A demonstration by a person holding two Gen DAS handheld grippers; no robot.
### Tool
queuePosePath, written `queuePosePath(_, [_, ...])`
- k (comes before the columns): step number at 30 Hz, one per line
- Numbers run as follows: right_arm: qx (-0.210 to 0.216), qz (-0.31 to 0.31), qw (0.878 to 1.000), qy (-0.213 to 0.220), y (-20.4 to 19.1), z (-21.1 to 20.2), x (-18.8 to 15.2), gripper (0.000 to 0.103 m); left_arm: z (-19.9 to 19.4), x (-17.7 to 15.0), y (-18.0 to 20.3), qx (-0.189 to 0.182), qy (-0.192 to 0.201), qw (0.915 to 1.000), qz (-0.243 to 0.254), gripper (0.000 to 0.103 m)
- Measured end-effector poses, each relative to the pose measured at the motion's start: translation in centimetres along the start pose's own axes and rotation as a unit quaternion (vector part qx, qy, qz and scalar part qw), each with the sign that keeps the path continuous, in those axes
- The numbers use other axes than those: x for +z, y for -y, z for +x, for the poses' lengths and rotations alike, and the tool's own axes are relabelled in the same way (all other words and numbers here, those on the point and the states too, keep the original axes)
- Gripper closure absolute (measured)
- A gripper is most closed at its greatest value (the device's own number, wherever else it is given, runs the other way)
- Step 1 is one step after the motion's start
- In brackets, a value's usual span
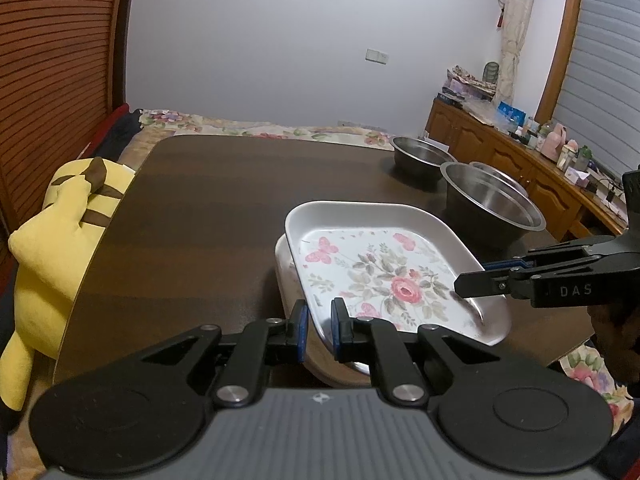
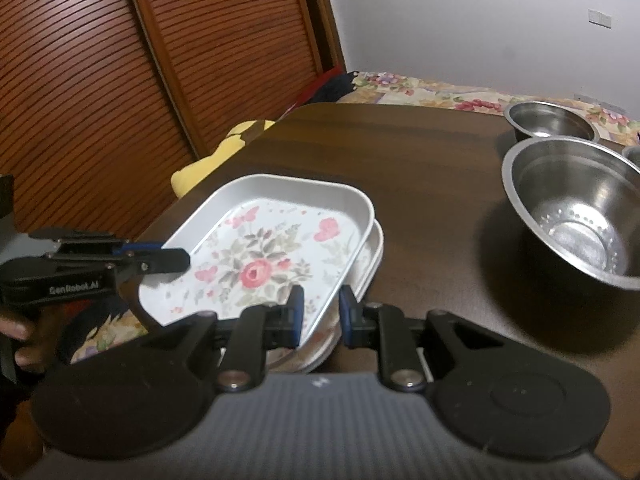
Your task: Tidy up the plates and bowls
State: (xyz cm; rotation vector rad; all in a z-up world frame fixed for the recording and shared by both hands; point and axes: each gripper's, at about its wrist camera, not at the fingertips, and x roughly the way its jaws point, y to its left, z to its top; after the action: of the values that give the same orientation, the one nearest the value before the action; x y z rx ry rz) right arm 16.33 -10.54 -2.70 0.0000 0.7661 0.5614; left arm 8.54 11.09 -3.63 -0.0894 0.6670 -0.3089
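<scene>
Top plate [image 1: 384,264] on lower plate [image 1: 285,276]

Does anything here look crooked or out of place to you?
Yes: the floral plate, gripped by both the left gripper and the right gripper, sits skewed over the plate beneath, whose rim sticks out at one side instead of nesting squarely.

Both grippers pointed downward over the near edge of the tabletop [image 1: 224,208], each closed on a rim of the upper floral plate [image 1: 376,264]. The left gripper [image 1: 319,330] held its blue pads [image 1: 303,332] narrowly apart, clamped on the plate's rim at its near-left corner. The right gripper [image 2: 319,316] gripped the rim on the opposite side, its pads only slightly wider. From the right wrist camera, a person's hand [image 2: 18,340] was partly visible at the frame's left edge beneath the left gripper's body, fingers curled around its handle.
</scene>
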Motion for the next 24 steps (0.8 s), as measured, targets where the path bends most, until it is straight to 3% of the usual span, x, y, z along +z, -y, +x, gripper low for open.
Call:
queuePosePath(9, [-0.019, 0.01, 0.999, 0.035, -0.2, -0.1, -1.3, 0.083, 0.9, -0.4, 0.1, 0.007, -0.002, 0.9999, 0.011, 0.09])
queuePosePath(24, [-0.013, 0.033, 0.997, 0.063, -0.1, 0.5, -2.1, 0.082, 1.1, -0.7, 0.1, 0.015, 0.008, 0.9998, 0.006, 0.09])
